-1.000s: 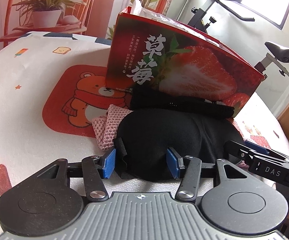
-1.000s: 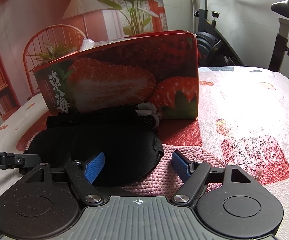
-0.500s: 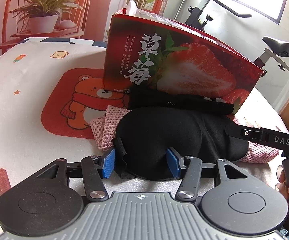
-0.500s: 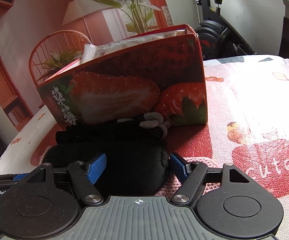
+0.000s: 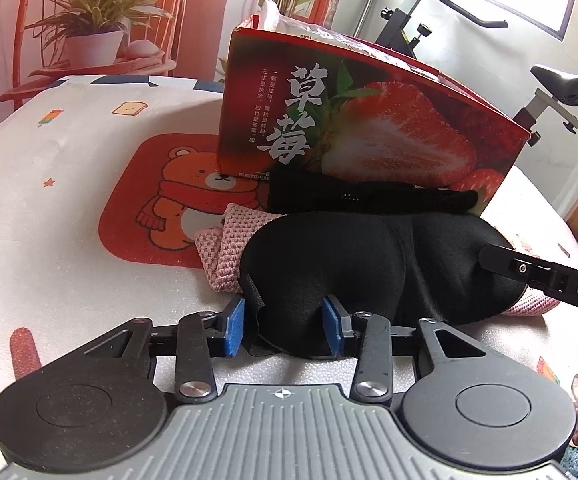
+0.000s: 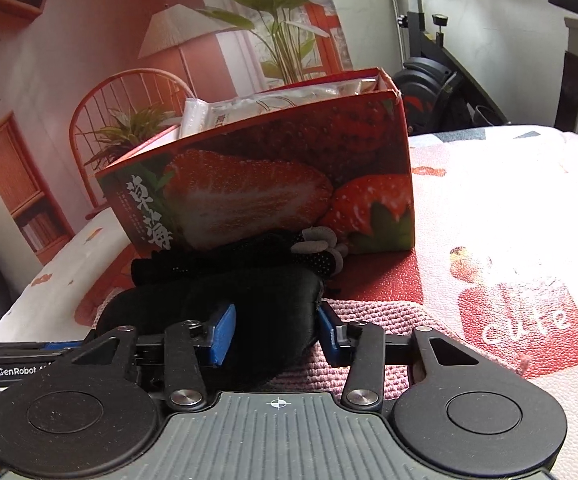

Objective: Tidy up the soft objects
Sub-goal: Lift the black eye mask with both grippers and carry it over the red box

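A black padded eye mask (image 5: 373, 264) lies on a pink knitted cloth (image 5: 225, 248) in front of a red strawberry box (image 5: 353, 128). Black gloves (image 5: 369, 198) lie between the mask and the box. My left gripper (image 5: 285, 326) has its blue pads around the mask's left end and strap, with a gap still showing. My right gripper (image 6: 275, 334) has its pads around the mask's right end (image 6: 249, 308), above the pink cloth (image 6: 373, 312). The right gripper's finger (image 5: 529, 270) shows in the left wrist view, over the mask's right end.
The box (image 6: 273, 184) holds white packets (image 6: 257, 106). The gloves (image 6: 249, 256) with grey fingertips rest against it. The tablecloth carries a bear print (image 5: 193, 200) and a red "cute" patch (image 6: 525, 320). An exercise bike (image 5: 549, 92) stands behind the table.
My right gripper has moved in over the mask's right end and its pads have narrowed around it. My left gripper has stayed at the mask's left end.
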The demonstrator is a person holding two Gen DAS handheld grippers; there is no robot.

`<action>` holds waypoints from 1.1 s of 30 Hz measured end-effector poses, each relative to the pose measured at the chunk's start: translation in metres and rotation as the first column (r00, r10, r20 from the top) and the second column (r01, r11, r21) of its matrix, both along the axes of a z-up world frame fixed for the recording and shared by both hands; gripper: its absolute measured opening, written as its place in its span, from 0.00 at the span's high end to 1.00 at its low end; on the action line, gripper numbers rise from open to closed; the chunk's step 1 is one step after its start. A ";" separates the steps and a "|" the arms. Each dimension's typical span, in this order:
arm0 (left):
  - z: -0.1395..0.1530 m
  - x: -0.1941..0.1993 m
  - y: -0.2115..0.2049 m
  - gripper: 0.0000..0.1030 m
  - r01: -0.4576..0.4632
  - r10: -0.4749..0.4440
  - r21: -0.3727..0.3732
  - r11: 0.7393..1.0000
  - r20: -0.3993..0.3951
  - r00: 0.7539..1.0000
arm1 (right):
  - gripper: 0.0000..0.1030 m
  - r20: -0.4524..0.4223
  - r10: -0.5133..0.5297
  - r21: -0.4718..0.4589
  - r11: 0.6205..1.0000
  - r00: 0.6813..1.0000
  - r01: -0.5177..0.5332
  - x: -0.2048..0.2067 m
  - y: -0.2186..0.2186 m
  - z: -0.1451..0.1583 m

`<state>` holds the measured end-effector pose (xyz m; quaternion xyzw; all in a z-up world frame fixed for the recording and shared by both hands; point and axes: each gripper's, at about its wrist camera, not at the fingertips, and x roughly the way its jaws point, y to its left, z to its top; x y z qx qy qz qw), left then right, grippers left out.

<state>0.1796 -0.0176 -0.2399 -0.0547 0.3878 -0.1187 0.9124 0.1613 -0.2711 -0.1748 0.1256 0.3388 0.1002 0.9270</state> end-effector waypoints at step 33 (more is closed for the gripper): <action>0.060 -0.054 0.017 0.90 0.024 -0.010 -0.055 0.998 0.232 0.973 | 0.87 0.116 0.092 -0.096 0.992 0.989 -0.081 -0.061 0.024 0.054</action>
